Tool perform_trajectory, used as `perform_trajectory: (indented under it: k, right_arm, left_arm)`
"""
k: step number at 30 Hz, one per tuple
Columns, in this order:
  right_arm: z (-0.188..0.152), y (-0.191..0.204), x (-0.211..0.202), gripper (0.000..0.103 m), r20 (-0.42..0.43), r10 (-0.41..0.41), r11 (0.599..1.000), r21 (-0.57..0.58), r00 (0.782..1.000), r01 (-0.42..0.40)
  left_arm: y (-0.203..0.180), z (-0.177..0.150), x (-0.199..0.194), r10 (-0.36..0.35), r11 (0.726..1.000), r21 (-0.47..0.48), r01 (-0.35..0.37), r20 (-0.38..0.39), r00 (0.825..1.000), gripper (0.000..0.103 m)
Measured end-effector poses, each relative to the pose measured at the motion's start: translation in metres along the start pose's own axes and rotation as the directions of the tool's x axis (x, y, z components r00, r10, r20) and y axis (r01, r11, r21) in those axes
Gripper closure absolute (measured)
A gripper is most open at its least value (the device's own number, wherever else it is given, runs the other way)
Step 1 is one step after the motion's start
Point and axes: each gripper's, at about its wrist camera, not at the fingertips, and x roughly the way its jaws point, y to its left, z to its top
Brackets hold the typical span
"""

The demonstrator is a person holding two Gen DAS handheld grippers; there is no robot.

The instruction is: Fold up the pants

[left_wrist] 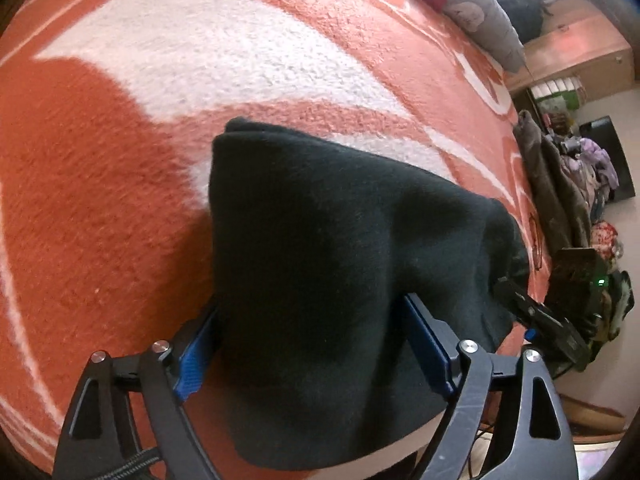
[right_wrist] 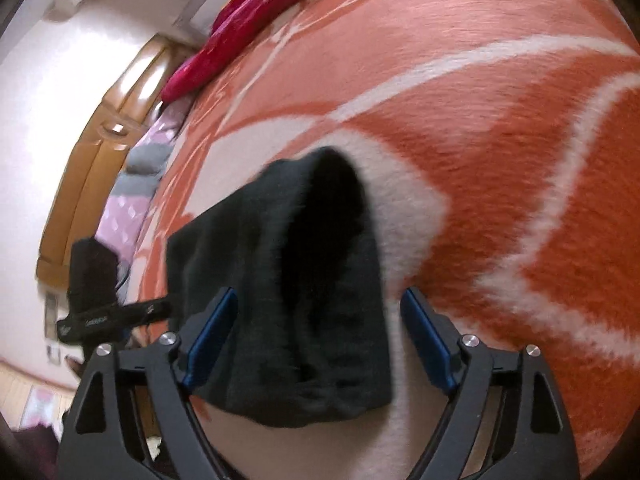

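Note:
The black pants (left_wrist: 320, 264) lie folded into a compact bundle on an orange and white blanket (left_wrist: 120, 160). My left gripper (left_wrist: 312, 332) is open, its blue-padded fingers either side of the near end of the bundle, not pinching it. My right gripper (right_wrist: 320, 328) is open too, with the pants (right_wrist: 288, 280) between its spread fingers. In the left wrist view the right gripper (left_wrist: 540, 316) shows at the right edge of the pants. In the right wrist view the left gripper (right_wrist: 100, 312) shows at the left of the pants.
The blanket (right_wrist: 500, 160) covers a bed. A red cloth (right_wrist: 240, 20) and a grey pillow (left_wrist: 484, 20) lie at the far end. A wooden headboard (right_wrist: 100, 140) and a wall stand to the left. Clothes piles (left_wrist: 580, 184) sit beside the bed.

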Motion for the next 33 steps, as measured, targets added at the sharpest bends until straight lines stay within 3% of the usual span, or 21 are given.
perform_trajectory:
  k: [1, 5, 10, 12, 16, 22, 26, 27, 29, 30, 33]
  right_arm:
    - [0.001, 0.007, 0.004, 0.018, -0.019, 0.015, 1.0, -0.027, 1.0, -0.016]
    - [0.001, 0.015, 0.026, 0.018, -0.06, -0.066, 0.992, -0.115, 0.996, 0.059]
    - [-0.004, 0.018, 0.019, 0.038, -0.002, -0.091, 0.995, -0.043, 0.996, 0.09]
    - [-0.01, 0.026, 0.01, 0.042, 0.012, -0.103, 0.994, -0.037, 0.995, 0.103]
    - [-0.016, 0.043, -0.007, 0.044, 0.028, -0.059, 0.998, -0.029, 0.998, 0.059]
    - [0.008, 0.066, 0.004, 0.044, 0.025, -0.025, 0.999, -0.032, 0.999, 0.026]
    - [0.041, 0.093, 0.019, 0.044, 0.077, 0.029, 0.999, -0.048, 0.997, -0.026]
    - [0.049, 0.099, 0.024, 0.043, 0.093, 0.035, 0.998, -0.055, 0.995, -0.03]
    - [0.059, 0.104, 0.035, 0.042, 0.111, 0.03, 0.998, -0.059, 0.993, -0.024]
    - [0.065, 0.103, 0.045, 0.04, 0.126, -0.009, 0.998, -0.057, 0.992, 0.016]
    - [0.071, 0.088, 0.086, 0.037, 0.099, -0.183, 0.981, -0.04, 0.978, 0.188]
  left_arm:
    - [0.001, 0.001, 0.002, -0.007, 1.0, -0.006, 0.007, -0.001, 1.0, 0.014]
    - [0.009, 0.005, 0.012, -0.074, 0.996, -0.043, 0.073, -0.003, 0.997, 0.012]
    - [0.003, 0.002, -0.002, -0.116, 0.993, -0.014, 0.116, 0.021, 0.993, 0.056]
    - [0.002, -0.001, -0.015, -0.163, 0.987, -0.009, 0.163, 0.035, 0.986, 0.061]
    - [0.009, -0.007, -0.039, -0.249, 0.968, -0.014, 0.251, 0.077, 0.965, 0.065]
    - [0.026, 0.025, -0.07, -0.224, 0.972, -0.041, 0.232, 0.149, 0.963, 0.065]
    - [0.032, 0.061, -0.098, -0.16, 0.985, -0.022, 0.169, 0.233, 0.959, 0.063]
    - [0.036, 0.068, -0.102, -0.148, 0.987, -0.021, 0.158, 0.243, 0.959, 0.057]
    - [0.043, 0.086, -0.098, -0.043, 0.999, -0.014, 0.048, 0.261, 0.964, 0.043]
    - [0.047, 0.091, -0.09, 0.05, 0.999, -0.019, -0.046, 0.266, 0.963, 0.037]
    - [0.067, 0.098, -0.056, 0.219, 0.976, -0.031, -0.217, 0.202, 0.955, 0.036]
